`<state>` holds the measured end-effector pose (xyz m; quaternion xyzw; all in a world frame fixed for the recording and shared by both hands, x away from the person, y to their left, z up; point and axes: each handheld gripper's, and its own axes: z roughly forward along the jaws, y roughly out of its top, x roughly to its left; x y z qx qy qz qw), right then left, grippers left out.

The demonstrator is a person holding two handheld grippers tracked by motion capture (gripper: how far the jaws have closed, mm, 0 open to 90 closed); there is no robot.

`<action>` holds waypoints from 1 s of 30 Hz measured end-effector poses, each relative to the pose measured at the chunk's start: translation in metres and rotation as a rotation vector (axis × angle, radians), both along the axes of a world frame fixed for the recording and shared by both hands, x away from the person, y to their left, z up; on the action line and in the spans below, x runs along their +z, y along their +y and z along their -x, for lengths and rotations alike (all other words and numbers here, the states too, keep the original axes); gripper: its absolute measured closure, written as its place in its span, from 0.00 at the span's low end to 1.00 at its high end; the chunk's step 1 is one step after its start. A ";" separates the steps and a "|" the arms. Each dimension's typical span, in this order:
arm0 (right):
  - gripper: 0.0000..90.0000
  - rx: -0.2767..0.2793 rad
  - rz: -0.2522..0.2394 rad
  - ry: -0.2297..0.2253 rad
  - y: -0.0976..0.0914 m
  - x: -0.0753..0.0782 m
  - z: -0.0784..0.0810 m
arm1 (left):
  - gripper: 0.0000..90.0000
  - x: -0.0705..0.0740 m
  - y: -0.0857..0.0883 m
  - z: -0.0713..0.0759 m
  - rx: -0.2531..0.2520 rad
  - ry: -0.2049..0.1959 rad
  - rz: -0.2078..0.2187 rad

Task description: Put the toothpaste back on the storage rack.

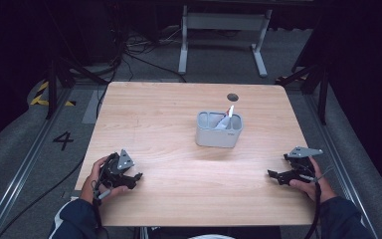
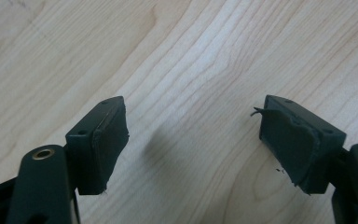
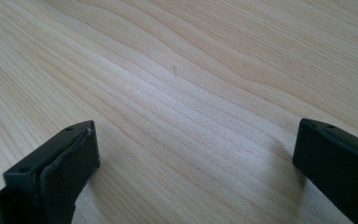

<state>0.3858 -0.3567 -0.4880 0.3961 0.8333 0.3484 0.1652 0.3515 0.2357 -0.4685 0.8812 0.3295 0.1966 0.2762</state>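
A grey two-compartment holder (image 1: 219, 129) stands a little right of the table's middle, and a white tube with red marking (image 1: 225, 121) leans in its right compartment. My left gripper (image 1: 135, 178) rests low over the front left of the table, held by a hand in a dark sleeve. Seen from its own camera, the left gripper (image 2: 193, 140) is open over bare wood, nothing between the pads. At the front right my right gripper (image 1: 274, 175) points left. In the right gripper view, the right gripper (image 3: 193, 161) is open wide over bare wood.
The wooden table (image 1: 179, 164) has a dark round hole (image 1: 233, 96) near its far edge. Beyond it stand a white desk frame (image 1: 224, 30) and cables on the floor. A floor marking "4" (image 1: 62, 140) lies to the left.
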 end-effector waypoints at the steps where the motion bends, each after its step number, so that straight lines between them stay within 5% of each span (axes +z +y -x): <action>1: 0.01 0.000 0.000 0.000 0.000 0.000 0.000 | 0.26 -0.002 0.004 0.001 0.007 0.006 0.028; 6: 0.01 0.002 0.000 0.000 0.000 0.000 0.000 | 0.22 -0.012 0.023 0.005 0.047 0.062 0.186; 10: 0.00 0.009 -0.002 0.001 0.000 0.000 -0.001 | 0.21 -0.013 0.031 0.009 0.045 0.040 0.174; 30: 0.01 0.008 -0.002 0.000 0.000 0.000 0.001 | 0.16 -0.014 0.030 0.009 0.062 0.058 0.181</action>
